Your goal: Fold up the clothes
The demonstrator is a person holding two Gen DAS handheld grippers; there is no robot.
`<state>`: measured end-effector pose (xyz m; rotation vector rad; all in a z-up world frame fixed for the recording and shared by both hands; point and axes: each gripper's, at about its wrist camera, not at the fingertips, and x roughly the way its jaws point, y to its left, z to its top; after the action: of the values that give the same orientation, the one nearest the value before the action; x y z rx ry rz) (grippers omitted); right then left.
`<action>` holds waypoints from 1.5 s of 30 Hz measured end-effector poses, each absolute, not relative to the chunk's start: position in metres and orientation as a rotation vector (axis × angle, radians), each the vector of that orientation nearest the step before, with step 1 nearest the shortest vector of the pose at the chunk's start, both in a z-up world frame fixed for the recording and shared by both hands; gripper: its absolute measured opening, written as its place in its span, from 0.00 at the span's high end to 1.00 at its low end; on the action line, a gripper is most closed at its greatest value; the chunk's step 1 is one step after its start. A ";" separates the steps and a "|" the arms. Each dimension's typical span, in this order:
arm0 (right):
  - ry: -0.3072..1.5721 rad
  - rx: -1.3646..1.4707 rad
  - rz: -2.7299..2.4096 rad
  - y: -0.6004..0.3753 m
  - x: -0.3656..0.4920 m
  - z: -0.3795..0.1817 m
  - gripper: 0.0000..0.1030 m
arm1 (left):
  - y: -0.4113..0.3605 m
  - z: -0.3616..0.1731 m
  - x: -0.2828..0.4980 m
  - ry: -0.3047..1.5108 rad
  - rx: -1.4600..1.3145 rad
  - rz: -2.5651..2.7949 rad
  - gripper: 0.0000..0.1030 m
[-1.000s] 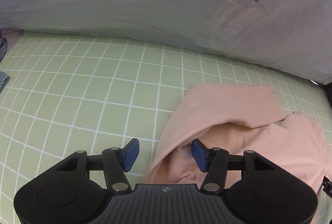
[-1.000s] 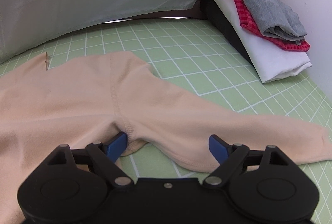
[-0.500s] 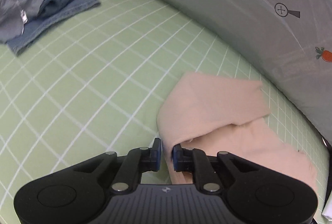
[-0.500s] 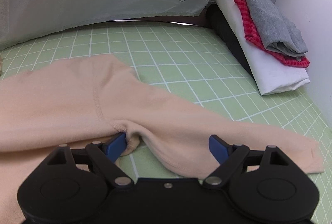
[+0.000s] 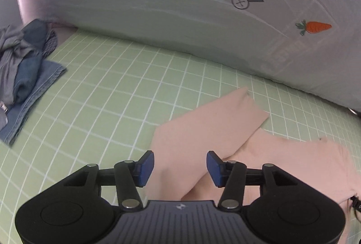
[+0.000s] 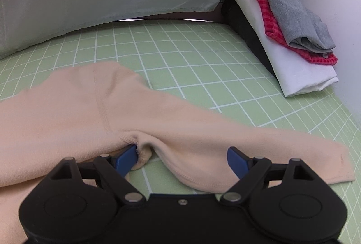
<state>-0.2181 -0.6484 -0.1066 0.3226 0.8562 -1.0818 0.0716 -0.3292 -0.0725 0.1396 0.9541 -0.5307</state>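
On the green grid mat [image 5: 108, 95], the peach shirt [image 6: 67, 117] apparently lies under both spread grippers.

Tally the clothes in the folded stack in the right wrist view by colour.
Grey: 1, on top
Red striped: 1
White: 1
Black: 1, at the bottom
Total: 4
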 end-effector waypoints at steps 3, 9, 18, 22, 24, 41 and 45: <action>0.848 0.343 -1.088 -0.651 -0.220 -0.108 0.12 | -0.358 -0.083 0.082 0.948 0.243 -0.648 0.39; 0.809 0.444 -1.089 -0.658 -0.230 -0.110 0.09 | -0.398 -0.117 0.085 1.029 0.258 -0.673 0.39; 0.803 0.448 -1.096 -0.658 -0.230 -0.112 0.03 | -0.391 -0.126 0.089 1.015 0.161 -0.608 0.89; 0.799 0.443 -1.093 -0.658 -0.231 -0.112 0.03 | -0.356 -0.111 0.099 0.993 0.006 -0.506 0.92; 0.801 0.432 -1.085 -0.658 -0.231 -0.112 0.03 | -0.318 -0.092 0.101 0.944 -0.207 -0.468 0.92; 0.824 0.393 -1.089 -0.657 -0.227 -0.111 0.03 | -0.091 -0.107 0.032 0.917 -0.525 0.154 0.80; 0.837 0.375 -1.086 -0.657 -0.225 -0.110 0.03 | -0.107 -0.099 0.046 0.904 -0.394 0.105 0.58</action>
<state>-0.2247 -0.6567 -0.1103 0.3748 0.8367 -1.0864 0.0464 -0.1075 -0.0990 -0.3940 0.9037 0.1049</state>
